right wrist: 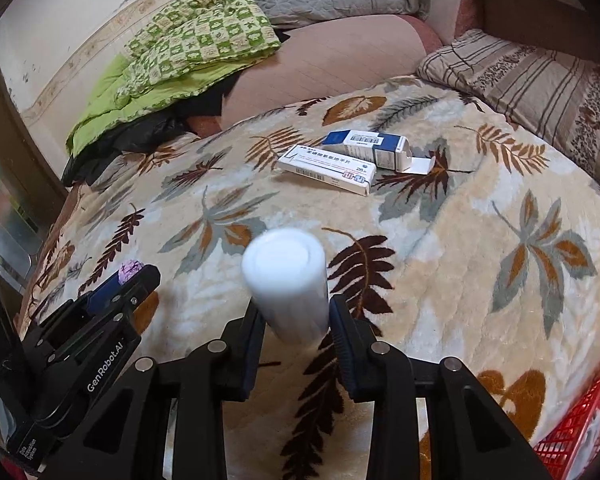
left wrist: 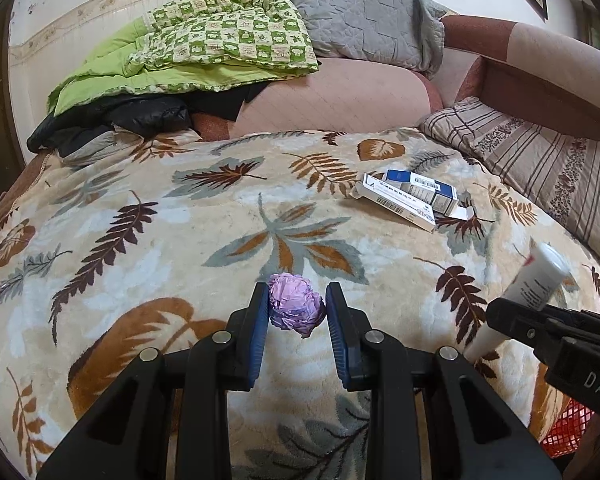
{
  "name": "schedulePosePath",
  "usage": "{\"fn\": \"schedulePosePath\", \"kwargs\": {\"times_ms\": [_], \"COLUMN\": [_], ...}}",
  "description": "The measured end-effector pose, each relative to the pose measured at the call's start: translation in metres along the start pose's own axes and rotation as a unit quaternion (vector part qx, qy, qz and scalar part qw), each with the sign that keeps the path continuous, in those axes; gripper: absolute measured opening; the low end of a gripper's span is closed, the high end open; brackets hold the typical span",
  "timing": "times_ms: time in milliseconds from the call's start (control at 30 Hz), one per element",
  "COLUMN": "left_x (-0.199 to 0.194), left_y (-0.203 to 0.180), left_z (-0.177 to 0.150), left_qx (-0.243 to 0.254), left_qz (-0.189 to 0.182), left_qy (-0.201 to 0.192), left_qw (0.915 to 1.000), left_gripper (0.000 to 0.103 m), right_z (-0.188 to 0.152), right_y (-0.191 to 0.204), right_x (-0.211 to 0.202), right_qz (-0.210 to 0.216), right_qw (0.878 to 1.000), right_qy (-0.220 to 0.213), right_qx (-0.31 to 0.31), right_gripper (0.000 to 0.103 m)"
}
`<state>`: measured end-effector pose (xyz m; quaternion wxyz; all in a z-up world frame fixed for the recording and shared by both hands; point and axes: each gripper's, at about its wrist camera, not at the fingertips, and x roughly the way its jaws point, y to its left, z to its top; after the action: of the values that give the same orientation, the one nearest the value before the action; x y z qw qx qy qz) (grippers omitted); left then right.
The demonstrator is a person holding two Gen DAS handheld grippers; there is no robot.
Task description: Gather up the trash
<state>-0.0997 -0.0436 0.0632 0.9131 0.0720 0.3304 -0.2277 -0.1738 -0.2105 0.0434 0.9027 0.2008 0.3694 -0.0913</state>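
A crumpled purple paper ball (left wrist: 296, 308) sits between the blue pads of my left gripper (left wrist: 296, 300), which is shut on it just above the leaf-patterned blanket (left wrist: 180, 240). The right wrist view shows the same ball (right wrist: 130, 270) at the tip of the left gripper (right wrist: 140, 276). My right gripper (right wrist: 296, 312) is shut on a white tube (right wrist: 284, 268) that points forward, cap end away from me. From the left wrist view the tube (left wrist: 536, 276) sticks up at an angle from the right gripper (left wrist: 512, 316). Two opened medicine boxes, one white (right wrist: 328, 168) and one blue-and-white (right wrist: 372, 146), lie together on the blanket.
A red mesh basket (right wrist: 580, 420) stands at the bed's lower right edge. A green quilt (left wrist: 204, 48), grey pillow (left wrist: 364, 12) and dark jacket (left wrist: 112, 120) are piled at the far side. A striped pillow (left wrist: 540, 168) lies on the right.
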Motion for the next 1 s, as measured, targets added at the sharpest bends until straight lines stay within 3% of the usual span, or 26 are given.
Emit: {"fn": "schedulePosePath", "kwargs": {"times_ms": [1000], "left_x": [0.0005], "left_y": [-0.0063], "left_z": [0.001], "left_qx": [0.003], "left_qz": [-0.002], "left_qy": [-0.003], "left_qw": [1.0], "left_gripper": [0.027], "right_z": [0.0006], "right_y": [0.003], "right_x": [-0.0037], "right_qz": [0.006], "right_qw": [1.0], "right_qy": [-0.012], "right_qx": [-0.007], "right_gripper": [0.035]}}
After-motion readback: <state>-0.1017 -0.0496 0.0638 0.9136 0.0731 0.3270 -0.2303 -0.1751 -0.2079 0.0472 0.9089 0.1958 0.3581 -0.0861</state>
